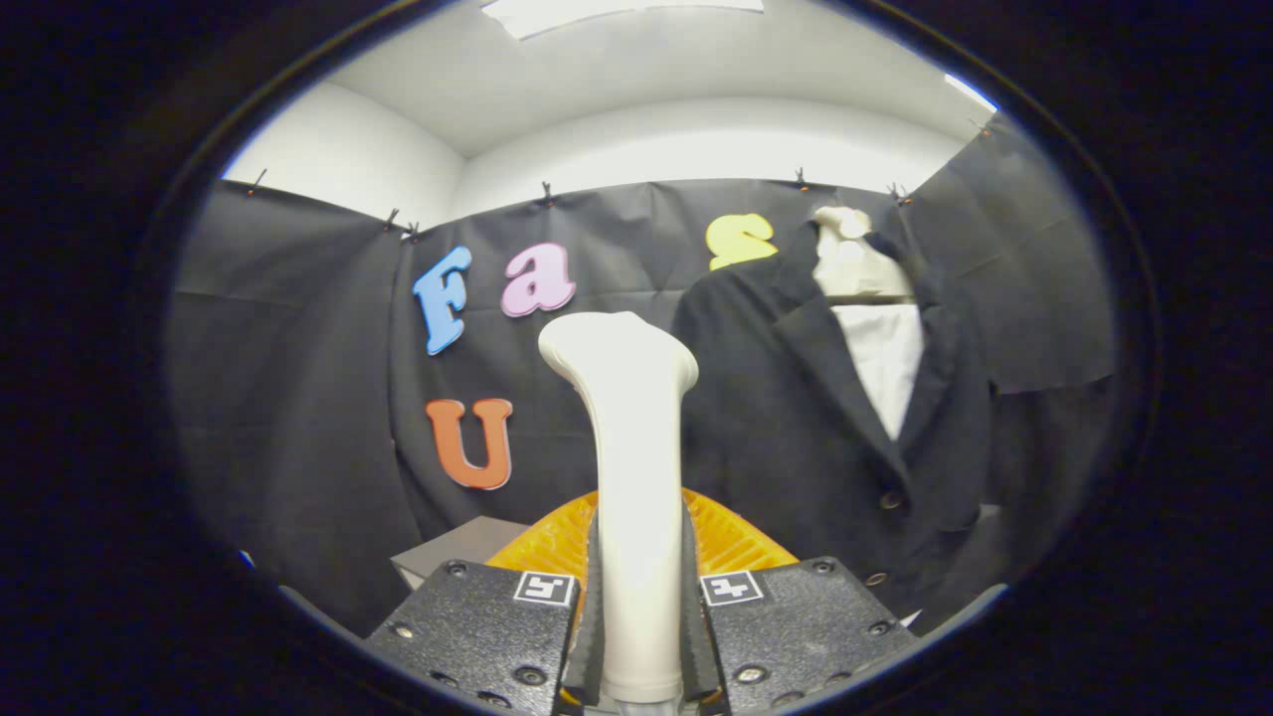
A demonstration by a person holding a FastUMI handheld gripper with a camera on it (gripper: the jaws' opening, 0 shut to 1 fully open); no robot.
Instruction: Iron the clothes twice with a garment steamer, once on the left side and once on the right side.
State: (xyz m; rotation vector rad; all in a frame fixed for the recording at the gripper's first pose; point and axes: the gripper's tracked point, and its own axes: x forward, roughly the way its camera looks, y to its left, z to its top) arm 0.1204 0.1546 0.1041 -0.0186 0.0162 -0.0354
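A white garment steamer (pixel 629 467) stands upright between my fingers, its flared head rising well above them. My gripper (pixel 639 607) is shut on the steamer's handle, with both pads pressed against its sides. A dark jacket (pixel 796 428) hangs on a pale mannequin (pixel 845 261) beyond the fingers and to the right of the steamer, with a white shirt front (pixel 885 368) showing between its lapels. The steamer head is apart from the jacket, just left of its sleeve.
An orange ribbed piece (pixel 726 537) sits right behind the fingers. A grey box (pixel 467 542) lies low to the left of it. Black cloth walls close the booth on the left, back and right.
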